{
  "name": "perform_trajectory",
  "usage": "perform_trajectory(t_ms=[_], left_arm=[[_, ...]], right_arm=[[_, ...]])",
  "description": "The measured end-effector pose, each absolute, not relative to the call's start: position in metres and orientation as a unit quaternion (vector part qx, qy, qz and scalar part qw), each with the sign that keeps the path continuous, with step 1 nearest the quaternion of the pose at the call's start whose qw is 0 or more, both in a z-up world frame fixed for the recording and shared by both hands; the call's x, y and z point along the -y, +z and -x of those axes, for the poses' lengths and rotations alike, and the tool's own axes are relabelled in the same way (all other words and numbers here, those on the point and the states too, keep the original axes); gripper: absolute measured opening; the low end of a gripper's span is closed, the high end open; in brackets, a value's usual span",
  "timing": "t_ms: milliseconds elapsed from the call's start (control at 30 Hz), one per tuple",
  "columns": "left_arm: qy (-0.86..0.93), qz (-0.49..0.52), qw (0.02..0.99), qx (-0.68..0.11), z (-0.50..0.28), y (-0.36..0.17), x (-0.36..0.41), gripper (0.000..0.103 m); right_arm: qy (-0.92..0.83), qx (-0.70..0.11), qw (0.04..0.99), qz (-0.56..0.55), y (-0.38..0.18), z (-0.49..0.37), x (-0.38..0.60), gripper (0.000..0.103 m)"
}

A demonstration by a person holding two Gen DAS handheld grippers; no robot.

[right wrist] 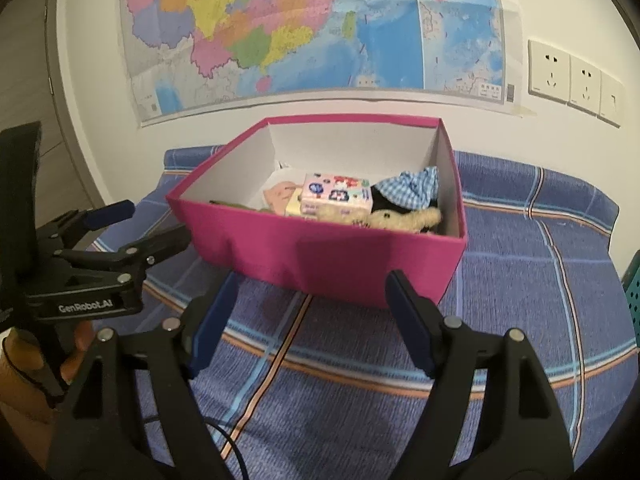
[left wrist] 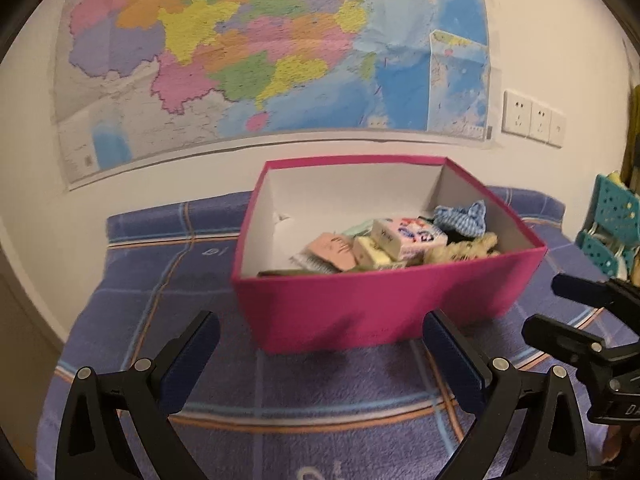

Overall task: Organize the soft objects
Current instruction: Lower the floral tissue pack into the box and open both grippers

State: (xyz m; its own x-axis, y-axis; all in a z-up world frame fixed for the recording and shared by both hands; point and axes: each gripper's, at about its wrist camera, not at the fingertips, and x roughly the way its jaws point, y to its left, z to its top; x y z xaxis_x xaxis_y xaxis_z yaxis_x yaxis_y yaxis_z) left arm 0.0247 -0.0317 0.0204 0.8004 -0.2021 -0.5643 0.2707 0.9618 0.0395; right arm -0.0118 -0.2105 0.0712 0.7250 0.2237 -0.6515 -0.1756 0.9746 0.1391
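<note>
A pink box (left wrist: 360,300) with white inner walls stands on a purple checked blanket (left wrist: 320,400); it also shows in the right wrist view (right wrist: 320,256). Inside lie a tissue pack (left wrist: 408,236) (right wrist: 336,196), a tan plush toy (left wrist: 460,252) (right wrist: 404,218), a blue gingham cloth (left wrist: 462,216) (right wrist: 412,186) and a pink soft item (left wrist: 332,250) (right wrist: 280,196). My left gripper (left wrist: 320,344) is open and empty, just in front of the box. My right gripper (right wrist: 312,312) is open and empty, in front of the box's near wall.
A map (left wrist: 260,52) hangs on the wall behind the box, with wall sockets (right wrist: 572,76) to its right. A teal perforated rack (left wrist: 608,224) stands at the right. The right gripper shows at the left wrist view's right edge (left wrist: 580,320); the left gripper shows in the right wrist view (right wrist: 132,228).
</note>
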Motion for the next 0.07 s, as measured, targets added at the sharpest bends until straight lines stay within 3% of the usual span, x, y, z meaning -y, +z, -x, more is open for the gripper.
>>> perform_trajectory(t_ms=[67], left_arm=[[-0.125,-0.058,0.946,-0.292,-0.0201,0.0178,0.0323,0.103]], right_arm=[[0.103,-0.357,0.928,-0.032,0.0695,0.017,0.2075,0.077]])
